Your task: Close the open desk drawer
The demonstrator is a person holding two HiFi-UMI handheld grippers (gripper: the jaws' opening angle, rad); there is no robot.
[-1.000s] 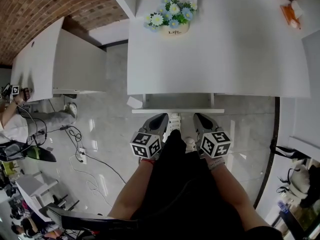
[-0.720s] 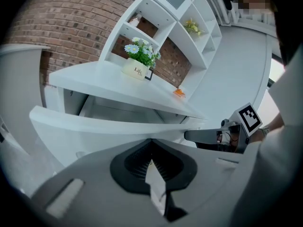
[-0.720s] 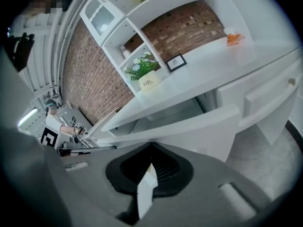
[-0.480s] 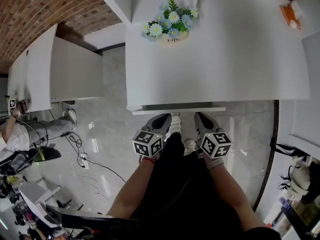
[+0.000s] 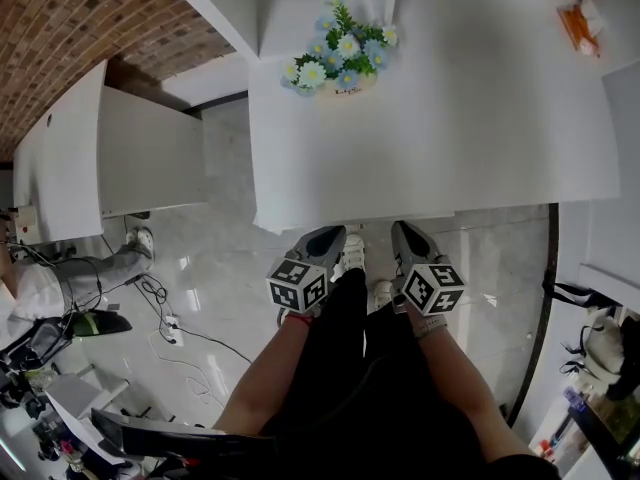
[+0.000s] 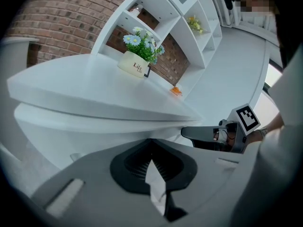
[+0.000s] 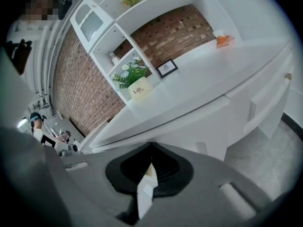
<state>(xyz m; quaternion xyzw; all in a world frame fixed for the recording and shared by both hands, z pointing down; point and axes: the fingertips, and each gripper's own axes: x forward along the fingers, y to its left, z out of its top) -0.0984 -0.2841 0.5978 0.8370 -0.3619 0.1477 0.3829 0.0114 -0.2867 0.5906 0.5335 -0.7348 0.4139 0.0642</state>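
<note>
In the head view, the left gripper (image 5: 325, 236) and right gripper (image 5: 402, 234) sit at the near edge of the desk (image 5: 450, 98), and nothing juts out beyond that edge. The left gripper view shows its jaws clenched, tips meeting on nothing, right up against the drawer front (image 6: 85, 132), which lies tucked under the desktop. The right gripper view shows the same: jaws pressed together and empty, close to the front panel. The drawer looks pushed home, so probably only backing away is left.

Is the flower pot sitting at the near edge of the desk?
No, the flower pot stands at the far side of the desk, opposite the person's edge.
</note>
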